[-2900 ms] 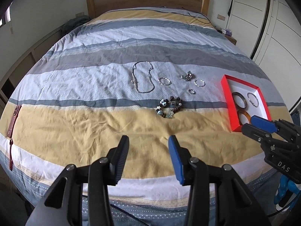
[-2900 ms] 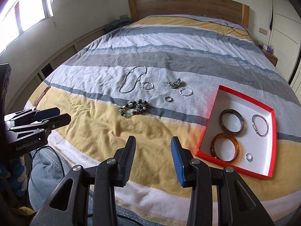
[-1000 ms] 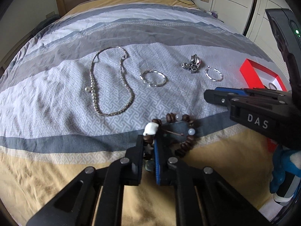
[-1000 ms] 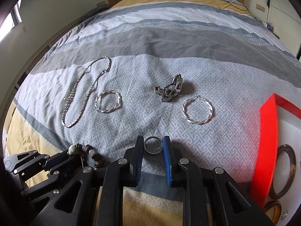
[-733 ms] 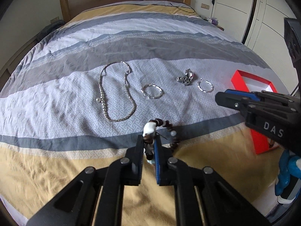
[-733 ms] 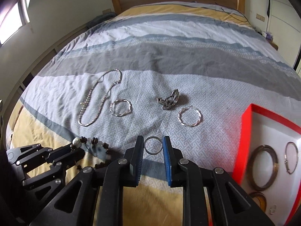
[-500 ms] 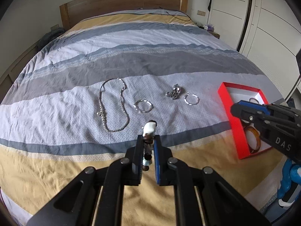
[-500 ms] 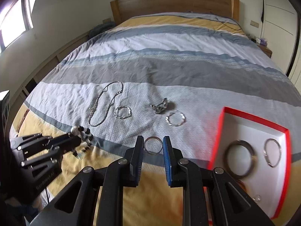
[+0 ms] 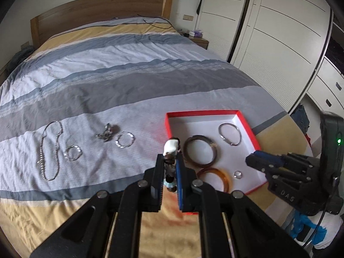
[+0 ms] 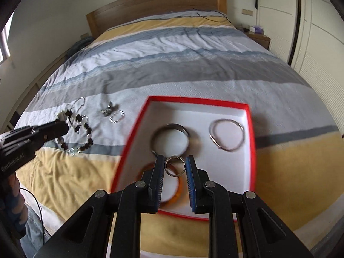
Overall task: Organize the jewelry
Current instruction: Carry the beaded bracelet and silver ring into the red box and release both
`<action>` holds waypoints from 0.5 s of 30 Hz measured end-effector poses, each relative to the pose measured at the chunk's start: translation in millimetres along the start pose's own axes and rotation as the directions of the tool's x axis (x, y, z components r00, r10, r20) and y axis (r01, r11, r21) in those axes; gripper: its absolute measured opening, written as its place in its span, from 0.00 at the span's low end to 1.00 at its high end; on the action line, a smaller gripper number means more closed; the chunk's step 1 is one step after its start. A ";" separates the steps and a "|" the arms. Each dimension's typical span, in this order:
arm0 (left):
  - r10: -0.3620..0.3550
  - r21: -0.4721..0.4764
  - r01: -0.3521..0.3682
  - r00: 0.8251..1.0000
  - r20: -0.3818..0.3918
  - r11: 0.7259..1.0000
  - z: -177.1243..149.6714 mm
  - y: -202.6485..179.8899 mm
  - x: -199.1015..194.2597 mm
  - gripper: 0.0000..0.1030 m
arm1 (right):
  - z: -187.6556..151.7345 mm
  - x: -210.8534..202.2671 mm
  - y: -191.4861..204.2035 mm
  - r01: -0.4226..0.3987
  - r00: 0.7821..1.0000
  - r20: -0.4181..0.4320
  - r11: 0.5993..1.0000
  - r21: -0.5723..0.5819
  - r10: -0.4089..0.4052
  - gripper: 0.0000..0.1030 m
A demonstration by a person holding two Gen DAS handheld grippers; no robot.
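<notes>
Striped bedding [image 9: 133, 79] fills the scene, with a red box [image 9: 172, 114] sitting on it toward the near right. You already have four pieces inside the box: a dark bangle [image 9: 201, 151], a thin silver bangle [image 9: 229, 134], an amber bangle [image 9: 215, 177] and a small clear stone [image 9: 238, 174]. Your right gripper [image 10: 175, 166] is closed onto a small metal ring [image 10: 175, 165] and hovers over the near part of the box, so that piece looks ready to drop in. Your left gripper [image 9: 170, 169] is clamped on the beaded bracelet [image 10: 75, 130], which dangles off the bedding just left of the box, so it seems next in line. Out on the bedding to the left, four pieces are yet to be collected: a long silver necklace [image 9: 49, 150], a twisted silver hoop [image 9: 73, 152], a second twisted hoop [image 9: 125, 139] and a tangled silver chain piece [image 9: 106, 132]. I judge you roughly halfway through, counting the two pieces in your grip.
</notes>
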State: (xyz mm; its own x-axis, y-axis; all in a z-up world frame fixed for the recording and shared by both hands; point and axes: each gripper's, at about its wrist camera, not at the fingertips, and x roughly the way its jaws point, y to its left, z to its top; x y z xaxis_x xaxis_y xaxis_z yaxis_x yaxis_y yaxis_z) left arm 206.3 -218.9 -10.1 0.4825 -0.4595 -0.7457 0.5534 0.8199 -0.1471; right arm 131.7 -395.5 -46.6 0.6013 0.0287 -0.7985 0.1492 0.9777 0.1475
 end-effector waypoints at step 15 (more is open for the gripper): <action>0.030 0.002 -0.030 0.996 -0.078 1.000 58.6 -21.0 137.3 0.09 | 54.1 93.9 -58.5 0.058 0.997 -0.040 0.998 -0.019 -0.059 0.20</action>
State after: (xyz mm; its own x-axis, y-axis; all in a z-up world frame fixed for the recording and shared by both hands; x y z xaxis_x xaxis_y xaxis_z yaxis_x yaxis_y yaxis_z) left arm 300.7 -319.2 -71.4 0.4441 -0.4068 -0.7983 0.5401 0.8325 -0.1238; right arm 221.9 -461.2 -98.7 0.5599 -0.0208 -0.8283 0.1692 0.9815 0.0897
